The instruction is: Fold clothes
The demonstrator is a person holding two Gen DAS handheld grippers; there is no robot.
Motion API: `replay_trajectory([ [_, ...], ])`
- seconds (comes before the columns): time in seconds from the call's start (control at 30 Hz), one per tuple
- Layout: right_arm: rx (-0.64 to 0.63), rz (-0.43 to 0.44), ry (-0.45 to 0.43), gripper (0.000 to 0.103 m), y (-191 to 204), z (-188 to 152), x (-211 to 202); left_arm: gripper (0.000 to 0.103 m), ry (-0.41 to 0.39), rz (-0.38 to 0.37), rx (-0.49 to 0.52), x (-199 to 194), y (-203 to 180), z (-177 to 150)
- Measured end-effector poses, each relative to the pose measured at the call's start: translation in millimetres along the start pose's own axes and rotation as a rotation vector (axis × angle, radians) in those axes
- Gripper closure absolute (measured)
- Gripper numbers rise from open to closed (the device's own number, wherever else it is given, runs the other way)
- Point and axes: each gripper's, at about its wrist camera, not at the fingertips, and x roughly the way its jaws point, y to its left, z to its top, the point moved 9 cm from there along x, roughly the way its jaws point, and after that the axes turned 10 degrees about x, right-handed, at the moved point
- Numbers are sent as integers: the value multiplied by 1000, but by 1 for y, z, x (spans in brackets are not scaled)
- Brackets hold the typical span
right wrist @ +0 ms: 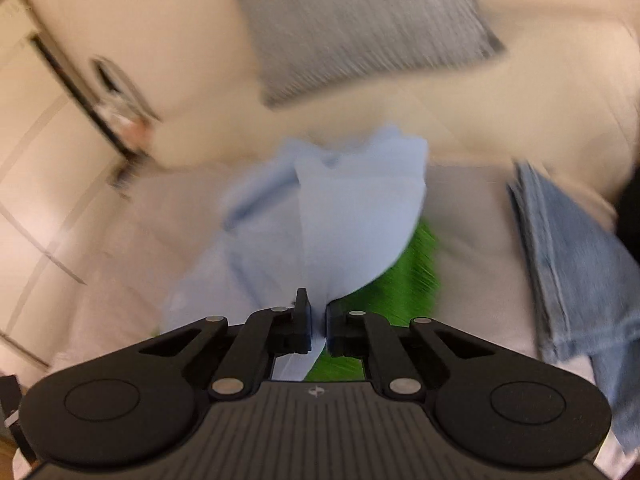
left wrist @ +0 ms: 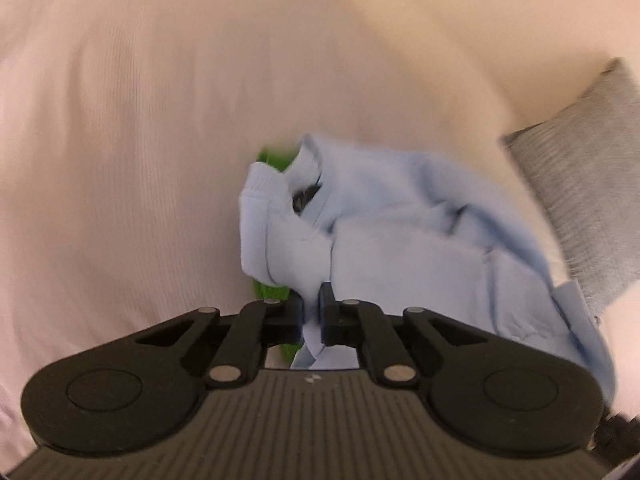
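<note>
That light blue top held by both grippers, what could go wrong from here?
1. The light blue top is bunched, and each gripper, left and right, pinches only a thin bit of cloth; a tug might pull it free.
2. A green garment lies right under it and could get dragged along.
3. Both views are blurred, suggesting fast motion; the top might land on the jeans nearby.

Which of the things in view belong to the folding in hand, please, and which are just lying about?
In the job:
light blue garment
left gripper
right gripper

Lying about:
green item, under the garment
jeans
grey pillow
</note>
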Motion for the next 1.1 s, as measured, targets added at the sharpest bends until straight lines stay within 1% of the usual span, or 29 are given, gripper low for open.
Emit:
replay_trajectory([
  [0.07, -39, 82, -32, 96, 28, 5, -21, 99, -63, -9, 30, -32, 1, 16],
  [0.13, -65, 157, -52, 96, 58, 4, -39, 100, -121, -25, 35, -73, 6, 26],
  [0.2, -117, 242, -50, 96, 90, -13, -71, 100, -180, -32, 40, -115, 14, 33],
  [0.27, -173, 327, -44, 96, 122, -31, -102, 100, -243, -23, 50, -166, 31, 36],
  [0.3, -203, 370, -22, 96, 137, -49, -119, 100, -274, -16, 54, -192, 40, 37],
  [0.4, -297, 499, 69, 96, 184, -113, -175, 100, -355, 33, 61, -271, 87, 31],
  [0.47, -369, 582, 194, 96, 209, -174, -207, 100, -395, 68, 66, -330, 128, 18],
  [0.5, -406, 623, 262, 96, 220, -206, -224, 100, -401, 95, 66, -361, 152, 7],
  [0.53, -442, 664, 332, 94, 231, -238, -240, 99, -394, 140, 64, -387, 180, -3],
  [0.57, -479, 704, 401, 91, 242, -270, -257, 99, -382, 185, 59, -411, 208, -14],
  [0.6, -515, 743, 471, 85, 252, -302, -274, 97, -350, 230, 38, -425, 235, -29],
  [0.63, -551, 782, 541, 74, 262, -333, -292, 95, -317, 275, 18, -439, 262, -44],
  [0.67, -569, 793, 596, 67, 267, -361, -303, 94, -284, 319, -3, -454, 289, -60],
  [0.7, -573, 790, 651, 55, 271, -386, -310, 90, -252, 363, -24, -469, 316, -75],
  [0.73, -570, 784, 684, 52, 273, -403, -314, 85, -218, 408, -45, -484, 342, -91],
  [0.8, -560, 770, 727, 50, 276, -430, -321, 81, -151, 476, -95, -508, 388, -128],
  [0.83, -555, 762, 748, 49, 278, -443, -325, 81, -121, 497, -116, -514, 403, -147],
  [0.87, -565, 737, 762, 49, 276, -453, -323, 80, -92, 517, -145, -520, 418, -169],
  [0.9, -581, 702, 773, 47, 273, -460, -318, 80, -66, 516, -165, -522, 424, -188],
  [1.0, -631, 599, 803, 47, 263, -483, -303, 80, 8, 510, -220, -525, 441, -247],
  [1.1, -697, 484, 853, 47, 250, -507, -283, 80, 92, 482, -260, -512, 435, -303],
])
